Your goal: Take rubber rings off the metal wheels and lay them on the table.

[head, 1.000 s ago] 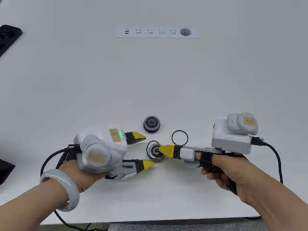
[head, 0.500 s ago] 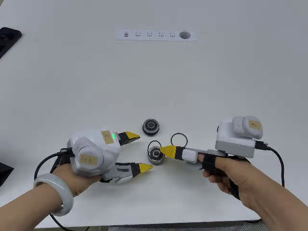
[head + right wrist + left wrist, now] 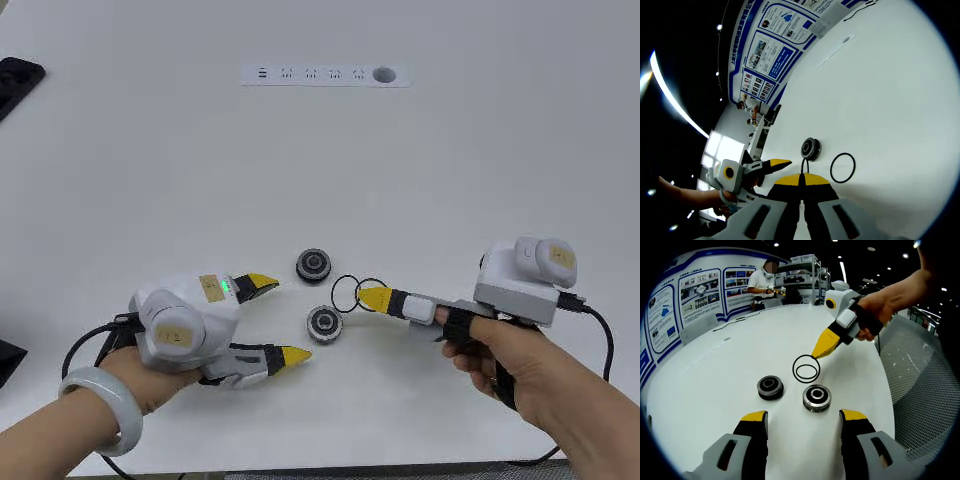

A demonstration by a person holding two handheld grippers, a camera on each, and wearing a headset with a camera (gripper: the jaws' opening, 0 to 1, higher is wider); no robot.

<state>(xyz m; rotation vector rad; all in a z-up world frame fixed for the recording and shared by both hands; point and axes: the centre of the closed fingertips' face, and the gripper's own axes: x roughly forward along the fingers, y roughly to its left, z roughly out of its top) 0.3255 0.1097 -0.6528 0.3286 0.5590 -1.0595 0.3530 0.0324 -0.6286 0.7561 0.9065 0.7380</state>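
Observation:
My right gripper (image 3: 372,297) is shut on a thin black rubber ring (image 3: 333,293), which hangs from its yellow tips just above the table. The left gripper view shows the same ring (image 3: 794,369) under those tips. A second ring (image 3: 372,279) lies flat on the table beside it (image 3: 831,170). Below the held ring sits a bare metal wheel (image 3: 323,322), close in front of my open left gripper (image 3: 280,318). A darker wheel (image 3: 313,264) lies a little farther back (image 3: 770,387). In the right gripper view the held ring is a thin dark line above the shut tips (image 3: 801,177).
A white power strip (image 3: 325,75) lies at the far side of the white table (image 3: 150,170). A black object (image 3: 15,80) sits at the far left edge. Cables trail from both grippers toward the near edge.
The right gripper has pulled the ring off the nearer wheel and drawn back to the right with it. The left gripper has backed off to the left, away from that wheel.

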